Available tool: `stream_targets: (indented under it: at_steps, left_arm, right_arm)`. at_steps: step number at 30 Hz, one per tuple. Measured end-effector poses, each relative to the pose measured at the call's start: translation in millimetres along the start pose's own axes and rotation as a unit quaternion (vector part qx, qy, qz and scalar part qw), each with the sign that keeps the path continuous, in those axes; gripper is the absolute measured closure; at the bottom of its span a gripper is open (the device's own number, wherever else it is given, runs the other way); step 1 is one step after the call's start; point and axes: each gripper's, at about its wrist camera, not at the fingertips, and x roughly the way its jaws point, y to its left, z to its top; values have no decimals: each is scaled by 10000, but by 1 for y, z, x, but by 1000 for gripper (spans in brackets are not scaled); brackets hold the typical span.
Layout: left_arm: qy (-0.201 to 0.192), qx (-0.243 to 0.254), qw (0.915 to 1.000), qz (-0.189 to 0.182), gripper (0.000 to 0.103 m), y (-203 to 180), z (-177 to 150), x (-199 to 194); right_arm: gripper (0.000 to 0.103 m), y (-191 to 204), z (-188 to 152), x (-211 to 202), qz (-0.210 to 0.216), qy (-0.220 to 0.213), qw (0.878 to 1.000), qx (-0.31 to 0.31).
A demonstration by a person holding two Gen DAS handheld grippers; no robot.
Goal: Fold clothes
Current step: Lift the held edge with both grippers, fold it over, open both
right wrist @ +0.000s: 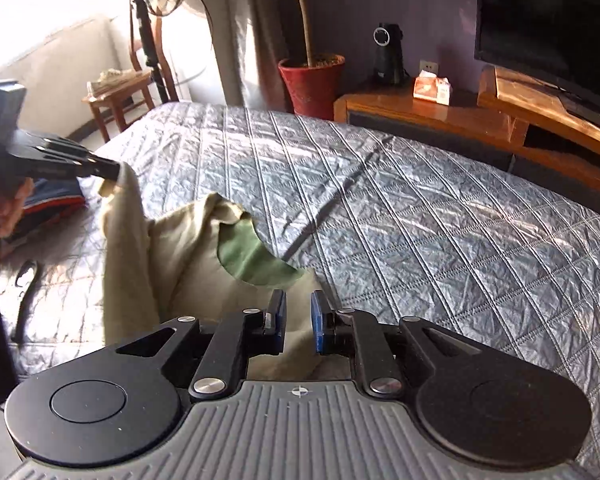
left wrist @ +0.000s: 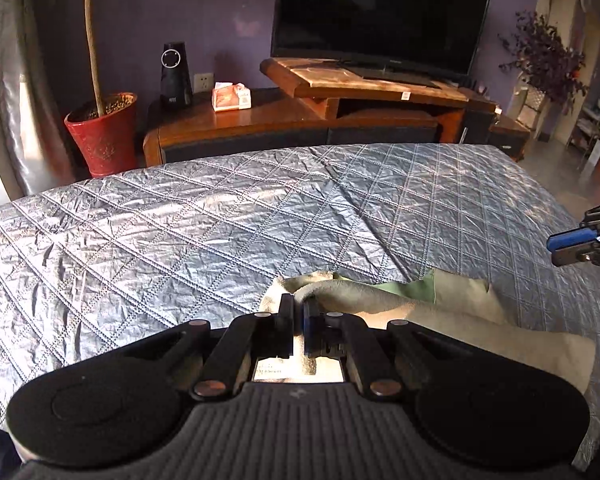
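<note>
On the quilted grey bed [left wrist: 180, 220], left gripper [left wrist: 298, 320] jaws clamp the beige, green-lined garment's [right wrist: 188, 256] lifted edge, right gripper [right wrist: 298, 316] jaws apart over it; thin pinch may slip.

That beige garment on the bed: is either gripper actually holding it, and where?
The left gripper pinches the beige garment at a raised edge. The right gripper holds nothing; its jaws stand apart.
</note>
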Motion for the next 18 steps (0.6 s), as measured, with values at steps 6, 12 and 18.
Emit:
stream_targets:
  at_steps: [6,12,18]
  left_arm:
    - [-74,224,9997,-102,99,-10,4,5]
    - [-284,169,9994,-119,99,-6,1,0]
    - [-428,285,9985,-182,99,-8,-5,-4]
  right_arm:
    - [19,18,-71,-20,872,93,9954,390]
    - [24,-5,-97,5,520,-74,9935,1011]
    - [29,1,-86,33,901,-60,9939,639]
